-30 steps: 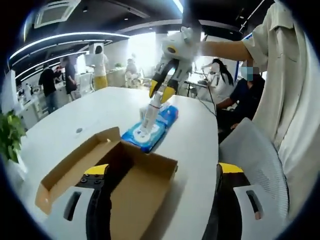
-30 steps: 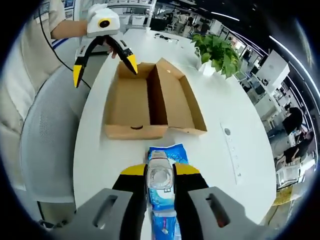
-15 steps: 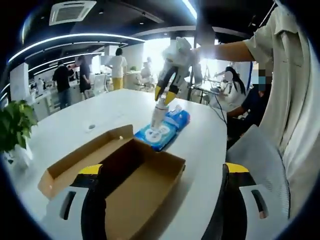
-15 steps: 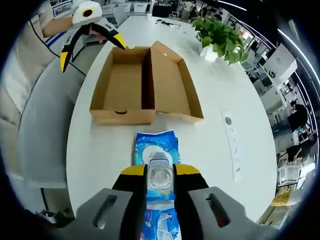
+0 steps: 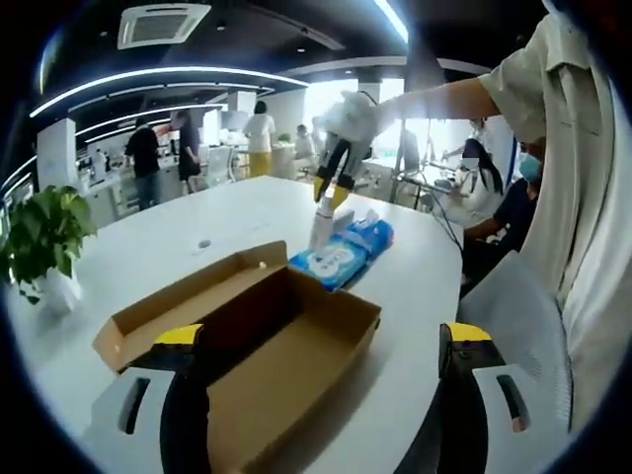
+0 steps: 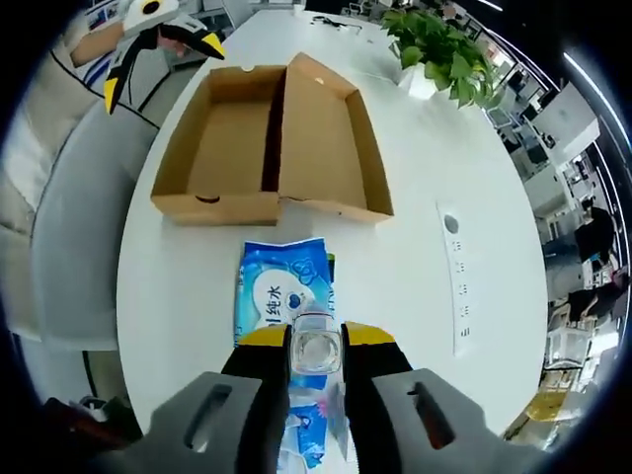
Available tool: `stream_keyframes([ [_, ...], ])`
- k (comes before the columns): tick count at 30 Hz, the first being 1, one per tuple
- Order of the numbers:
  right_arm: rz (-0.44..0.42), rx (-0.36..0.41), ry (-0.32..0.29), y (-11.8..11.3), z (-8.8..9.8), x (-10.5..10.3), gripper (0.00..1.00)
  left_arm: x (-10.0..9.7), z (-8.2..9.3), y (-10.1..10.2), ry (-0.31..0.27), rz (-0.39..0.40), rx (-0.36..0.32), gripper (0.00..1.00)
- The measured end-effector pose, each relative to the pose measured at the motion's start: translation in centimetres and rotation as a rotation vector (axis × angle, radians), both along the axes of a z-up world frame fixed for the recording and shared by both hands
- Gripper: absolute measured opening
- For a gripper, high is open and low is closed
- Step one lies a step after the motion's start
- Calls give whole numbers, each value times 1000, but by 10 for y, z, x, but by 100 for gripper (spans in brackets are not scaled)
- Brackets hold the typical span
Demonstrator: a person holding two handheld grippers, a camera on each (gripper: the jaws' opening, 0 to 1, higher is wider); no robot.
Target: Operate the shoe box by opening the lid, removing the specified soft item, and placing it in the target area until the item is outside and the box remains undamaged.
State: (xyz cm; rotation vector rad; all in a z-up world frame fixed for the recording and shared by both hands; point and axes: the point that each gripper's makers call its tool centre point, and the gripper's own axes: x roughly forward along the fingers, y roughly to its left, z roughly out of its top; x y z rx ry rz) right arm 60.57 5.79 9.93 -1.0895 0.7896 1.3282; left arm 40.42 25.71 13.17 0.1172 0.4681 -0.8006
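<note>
Shoe box (image 6: 267, 138) is lying open on the white table (image 6: 415, 237), lid flap folded out flat beside the tray, both halves looking empty; in the left gripper view the box (image 5: 267, 346) is sitting right ahead of the camera. Blue wipes pack (image 6: 281, 316), the soft item, is already lying outside the box, flat on the table, just beside the box's near short wall but apart from it, long axis running straight out along the right gripper's line toward the box. In the left gripper view the pack (image 5: 346, 255) is lying past the box's far end.

Right gripper (image 6: 316, 341) is the nearer one by far, hanging directly over the pack. It is clamping a small clear bottle-like object (image 6: 316, 348) between its jaws; whether that bottle is touching the pack is unclear. In the left gripper view the same right gripper (image 5: 331, 197) is pointing down at the pack with the pale bottle (image 5: 321, 227) under its tips.

Left gripper (image 6: 158, 59) is hovering well away, at the box's far end, jaws spread apart, holding nothing.

Nothing is standing between pack and box. A potted plant (image 6: 434, 49) is sitting far across the table, a grey chair (image 6: 69, 247) at the table's edge, and a power strip (image 6: 459, 286) is lying off to the side, all clear of the pack.

Judgement: item looks out, box looks undamaged.
</note>
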Motion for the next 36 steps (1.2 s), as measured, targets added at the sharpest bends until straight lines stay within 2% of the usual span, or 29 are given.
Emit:
stream_keyframes([
  [11,7,-46,-10,6,-5,36,17,-1,-5,23,21,70,-9,100],
  [15,8,-74,-4,5,-13,47,17,0,-6,28,27,86,-6,100],
  [25,27,-108,21,8,-29,52,17,1,-13,37,42,115,-5,100],
  [36,26,-149,52,2,-43,53,17,0,-20,44,57,139,-5,99],
])
